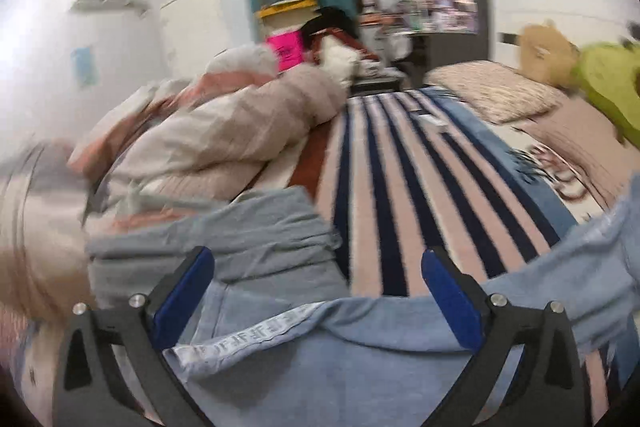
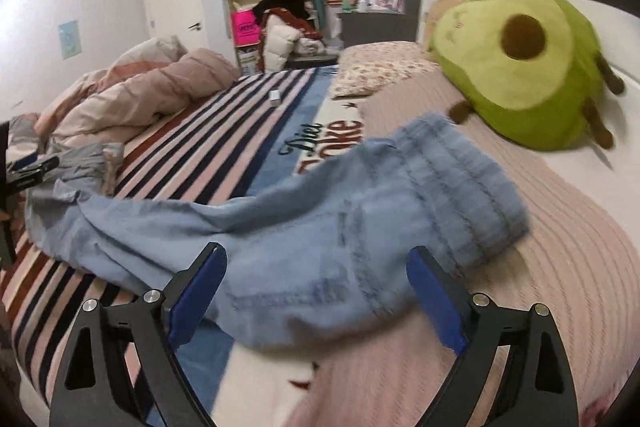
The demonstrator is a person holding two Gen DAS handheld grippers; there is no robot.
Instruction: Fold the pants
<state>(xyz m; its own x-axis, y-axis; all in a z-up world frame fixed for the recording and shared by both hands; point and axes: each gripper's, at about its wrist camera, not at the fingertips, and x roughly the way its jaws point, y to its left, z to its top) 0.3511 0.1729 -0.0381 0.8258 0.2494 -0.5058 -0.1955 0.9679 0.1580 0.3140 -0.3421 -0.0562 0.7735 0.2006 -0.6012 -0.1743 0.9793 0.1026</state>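
The pair of light blue denim pants (image 2: 320, 227) lay spread across the bed (image 2: 540, 247), over the pink, white and navy striped blanket (image 1: 400, 187) at one end and the pale pink ribbed cover at the other. In the right wrist view the stitched waistband end sat nearest, just short of the green avocado plush toy (image 2: 520, 67).

The right gripper (image 2: 316, 283) had its blue-padded fingers (image 2: 196, 295) spread wide over the waistband area, holding nothing. The left gripper (image 1: 316, 291) was likewise wide apart, with denim and a strip of printed white tape lying between its fingers, not pinched.

The cloth looked soft and limp yet fairly heavy for fabric; it would probably sag and drag if lifted from one point. The doubled seams at waistband and hem seemed the surest places to pinch, one gripper at each.

Motion blur smeared both views. Whether the legs lay aligned could not be told, and the grey crumpled garment (image 1: 240, 239) beside the left gripper was hard to separate from the pants.
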